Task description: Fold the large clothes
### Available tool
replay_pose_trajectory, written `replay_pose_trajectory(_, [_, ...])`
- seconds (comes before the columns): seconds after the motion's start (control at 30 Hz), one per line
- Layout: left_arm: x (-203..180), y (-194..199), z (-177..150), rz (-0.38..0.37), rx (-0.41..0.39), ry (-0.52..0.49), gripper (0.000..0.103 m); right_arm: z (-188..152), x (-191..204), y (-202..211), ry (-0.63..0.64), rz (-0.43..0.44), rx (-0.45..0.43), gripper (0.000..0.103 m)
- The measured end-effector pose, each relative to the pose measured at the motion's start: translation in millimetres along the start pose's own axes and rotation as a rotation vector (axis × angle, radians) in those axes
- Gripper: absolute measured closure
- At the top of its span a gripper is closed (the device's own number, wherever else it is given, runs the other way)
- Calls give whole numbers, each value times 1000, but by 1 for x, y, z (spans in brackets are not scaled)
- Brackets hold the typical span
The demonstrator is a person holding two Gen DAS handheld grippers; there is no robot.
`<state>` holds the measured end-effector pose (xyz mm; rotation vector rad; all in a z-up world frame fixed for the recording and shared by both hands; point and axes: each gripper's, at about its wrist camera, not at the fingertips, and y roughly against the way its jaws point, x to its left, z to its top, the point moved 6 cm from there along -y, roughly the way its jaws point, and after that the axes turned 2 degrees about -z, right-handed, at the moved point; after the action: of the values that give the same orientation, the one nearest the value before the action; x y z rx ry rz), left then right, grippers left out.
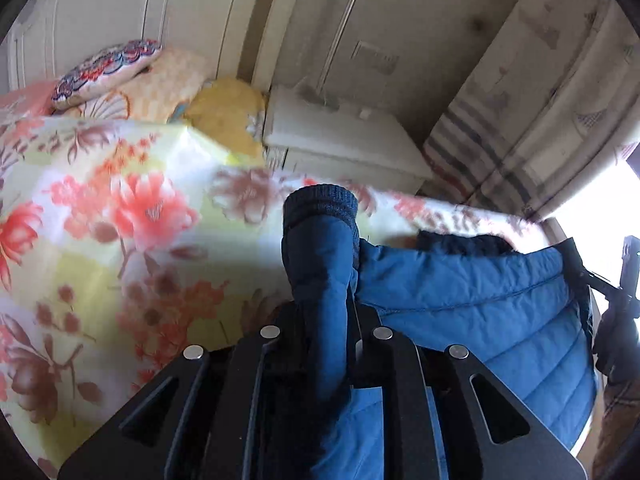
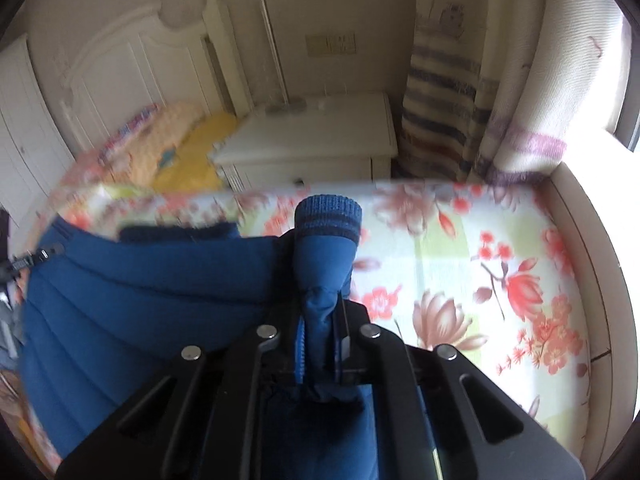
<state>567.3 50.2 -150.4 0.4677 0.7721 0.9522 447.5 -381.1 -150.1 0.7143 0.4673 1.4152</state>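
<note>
blue padded jacket (image 1: 480,292) hangs stretched between both grippers, lifted off the bed (image 1: 120,220) with the floral sheet behind it. left gripper (image 1: 326,312) clenched on one sleeve (image 1: 320,248), ribbed cuff (image 1: 320,204) sticking up past the fingertips. right gripper (image 2: 320,312) clenched on the other sleeve (image 2: 324,264), striped ribbed cuff (image 2: 328,212) poking out beyond the jaws, a bit of zipper (image 2: 299,356) caught beside the fabric.

left view only: patterned pillow (image 1: 104,68) and yellow pillow (image 1: 228,112) sharp at the head of the bed, and the other gripper's black frame at the jacket's far edge. right view only: the bed's bare right half up to the curtain (image 2: 440,92); pillows there just blur. white nightstand (image 2: 312,136) behind the bed in both views.
</note>
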Motion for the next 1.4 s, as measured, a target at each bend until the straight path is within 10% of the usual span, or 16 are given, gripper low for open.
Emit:
replay_pose_trajectory(0.2, [18,-47,-15,37,129,53,65,-26,-10,-57,-34,-64,117,63])
replay_pose_trajectory(0.27, [25,-28,-10,23,77,93,61,-25,-17,-47,-68,-96,135,35])
replay_pose_trajectory(0.37, [26,23,6,157,-91,63,46,-9,-17,0,-67,-129,32,34])
replay_pose_trajectory(0.47, [-17,61,26,210,-243,-51,6,10,28,36,50,-75,-77,34])
replay_pose_trajectory(0.63, [-126,-10,30,266,-90,-329,4,12,145,3,298,-11,-17,35])
replay_pose_trajectory(0.8, [-137,-95,4,357,104,-441,4,-8,195,-64,446,-107,106,40])
replay_pose_trajectory(1.4, [-107,-119,-13,187,126,-263,4,-20,175,-89,325,8,46,35])
